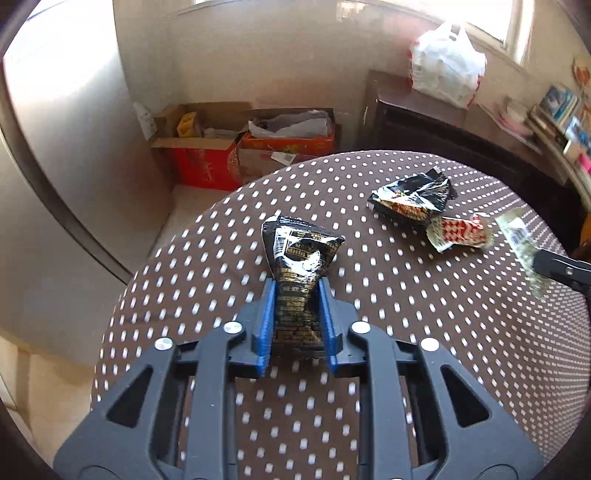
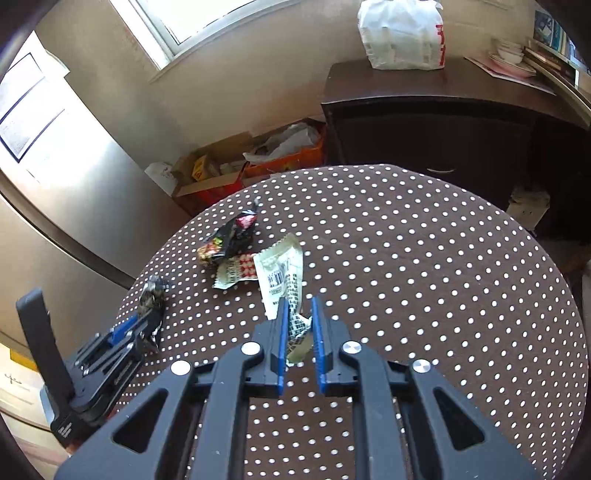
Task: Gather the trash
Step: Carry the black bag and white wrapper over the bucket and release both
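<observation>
My left gripper (image 1: pixel 296 286) is shut on a crumpled black-and-gold wrapper (image 1: pixel 300 258), its blue pads pressing both sides of it above the round polka-dot table (image 1: pixel 369 332). From the right wrist view the same left gripper (image 2: pixel 147 317) shows at the table's left edge with that wrapper (image 2: pixel 153 293) in it. A white wrapper with a barcode (image 2: pixel 280 273) is pinched in my right gripper (image 2: pixel 298 301), which is shut on its lower end. On the table lie a black crumpled wrapper (image 1: pixel 413 197) (image 2: pixel 229 238) and a red-and-white wrapper (image 1: pixel 458 232) (image 2: pixel 236 271).
Open cardboard boxes (image 1: pixel 240 147) with paper and bags stand on the floor beyond the table. A dark wooden cabinet (image 2: pixel 443 129) carries a white plastic bag (image 2: pixel 402 33). Shelves with books and dishes (image 1: pixel 554 110) line the right wall. A pale door (image 1: pixel 55 129) is at the left.
</observation>
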Action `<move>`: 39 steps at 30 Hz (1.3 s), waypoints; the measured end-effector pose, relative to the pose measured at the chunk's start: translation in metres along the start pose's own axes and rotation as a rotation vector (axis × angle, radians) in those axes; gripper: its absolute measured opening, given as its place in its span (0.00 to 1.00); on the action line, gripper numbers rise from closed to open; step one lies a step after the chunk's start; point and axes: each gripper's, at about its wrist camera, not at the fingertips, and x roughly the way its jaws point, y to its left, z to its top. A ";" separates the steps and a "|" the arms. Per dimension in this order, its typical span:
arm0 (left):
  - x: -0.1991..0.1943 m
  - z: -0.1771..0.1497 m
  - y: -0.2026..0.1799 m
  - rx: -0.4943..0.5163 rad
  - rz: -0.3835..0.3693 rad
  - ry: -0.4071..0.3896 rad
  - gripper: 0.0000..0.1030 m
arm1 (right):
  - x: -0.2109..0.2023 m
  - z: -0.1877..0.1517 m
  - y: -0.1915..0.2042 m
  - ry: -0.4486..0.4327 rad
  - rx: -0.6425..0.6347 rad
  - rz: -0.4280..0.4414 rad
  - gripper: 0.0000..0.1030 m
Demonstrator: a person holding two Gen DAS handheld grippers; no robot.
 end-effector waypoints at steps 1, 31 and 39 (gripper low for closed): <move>-0.005 -0.005 0.005 -0.016 -0.003 0.000 0.21 | -0.001 -0.001 0.004 -0.006 -0.008 0.001 0.12; -0.185 -0.188 0.182 -0.391 0.295 -0.152 0.20 | -0.035 -0.153 0.266 0.123 -0.510 0.287 0.12; -0.181 -0.223 0.229 -0.467 0.336 -0.081 0.20 | -0.010 -0.195 0.325 0.183 -0.597 0.292 0.12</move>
